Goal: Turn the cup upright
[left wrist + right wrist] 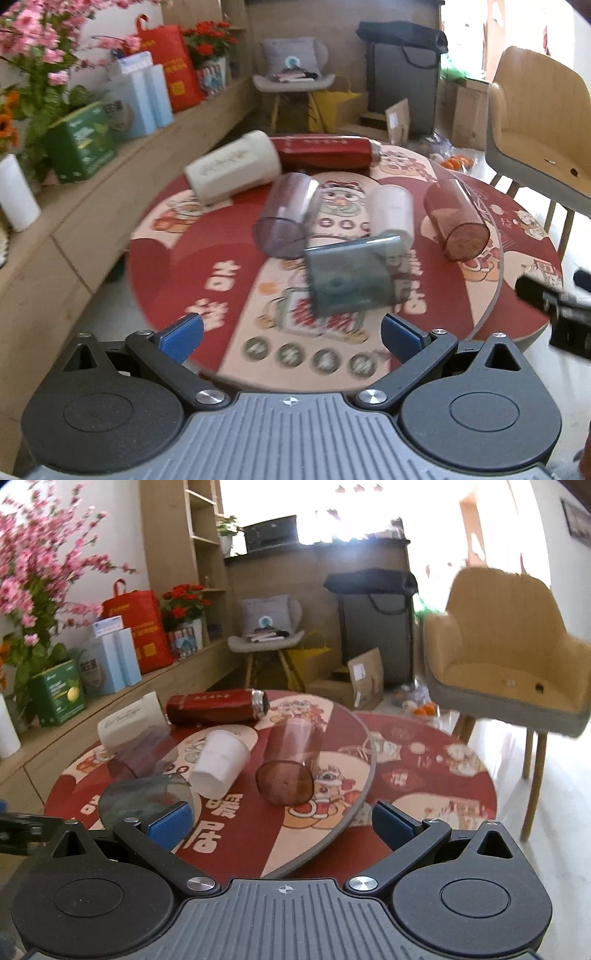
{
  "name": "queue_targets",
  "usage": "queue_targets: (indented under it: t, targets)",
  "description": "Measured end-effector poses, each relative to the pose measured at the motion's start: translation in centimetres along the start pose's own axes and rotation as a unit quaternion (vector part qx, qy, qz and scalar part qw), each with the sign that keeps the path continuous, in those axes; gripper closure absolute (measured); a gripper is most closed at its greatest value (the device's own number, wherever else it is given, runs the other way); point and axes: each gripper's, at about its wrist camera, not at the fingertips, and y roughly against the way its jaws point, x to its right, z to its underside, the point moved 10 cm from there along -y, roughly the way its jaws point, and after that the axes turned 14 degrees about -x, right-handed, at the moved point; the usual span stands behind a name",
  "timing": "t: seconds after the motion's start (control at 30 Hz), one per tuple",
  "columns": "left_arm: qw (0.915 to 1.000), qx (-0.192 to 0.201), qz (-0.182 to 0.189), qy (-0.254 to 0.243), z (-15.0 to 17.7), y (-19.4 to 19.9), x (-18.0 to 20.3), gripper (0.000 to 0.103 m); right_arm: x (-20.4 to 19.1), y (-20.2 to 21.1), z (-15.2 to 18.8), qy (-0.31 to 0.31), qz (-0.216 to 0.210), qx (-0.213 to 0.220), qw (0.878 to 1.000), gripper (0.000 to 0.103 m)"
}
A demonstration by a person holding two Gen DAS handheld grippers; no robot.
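Both claws are spread wide with nothing between the pads. The left gripper fills the bottom of the left wrist view, and the right gripper does the same in the right wrist view.

There are a bunch of tipped-over cups on the round turntable, which sits on a red cartoon-print tablecloth. In the left view, a grey-green tinted cup lies on its side at frame center, just above the gap between the blue pads, base pointing at the camera. It's blurry, so I can't tell exactly how it rests. Right behind it, up and left, is a smoky purple cup, also on its side. To the upper right is a white paper cup, lying down too. Further right there's a brown tinted cup, on its side with its mouth toward the lower right.

At the back of the turntable are a cream tumbler and a red thermos bottle, both lying flat and touching end to end.

In the right view, the brown cup sits center frame, with the grey-green one at lower left, partly hidden behind the left blue pad.

There's a tan armchair at the right edge. Boxes and pink blossoms line the left side.
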Motion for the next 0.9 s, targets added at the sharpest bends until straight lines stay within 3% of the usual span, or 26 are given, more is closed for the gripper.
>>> queue_targets:
  t: [0.17,0.33,0.47,0.6,0.7,0.77,0.9]
  targets:
    - [0.9998,-0.006,0.009,0.016,-1.3,-2.0,1.3,0.000,0.6,-1.0,0.1,-0.012,-0.004,-0.012,1.000,0.000]
    - [0.9997,0.020,0.010,-0.012,-2.5,-2.4,0.1,0.000,0.0,-1.2,0.7,-0.013,-0.011,-0.021,1.000,0.000]
    - [0.9962,0.030,0.025,-0.078,-3.0,-3.2,-0.5,0.001,0.0,-1.4,1.0,-0.019,-0.013,-0.028,0.999,0.000]
    - [0.9840,0.069,0.005,-0.164,-3.9,-3.2,0.0,0.002,0.0,-1.7,1.2,-0.022,-0.011,-0.036,0.999,0.000]
    - [0.9821,0.072,0.054,-0.165,-4.9,-3.3,0.6,0.011,0.1,-1.9,1.1,-0.025,-0.010,-0.035,0.999,0.000]
    - [0.9795,0.072,0.096,-0.162,-5.5,-3.4,1.2,0.011,0.2,-2.1,1.1,-0.027,-0.008,-0.036,0.999,0.000]
    - [0.9713,0.079,0.114,-0.193,-5.7,-3.8,2.8,0.015,0.1,-2.5,1.3,-0.027,-0.007,-0.043,0.999,0.000]
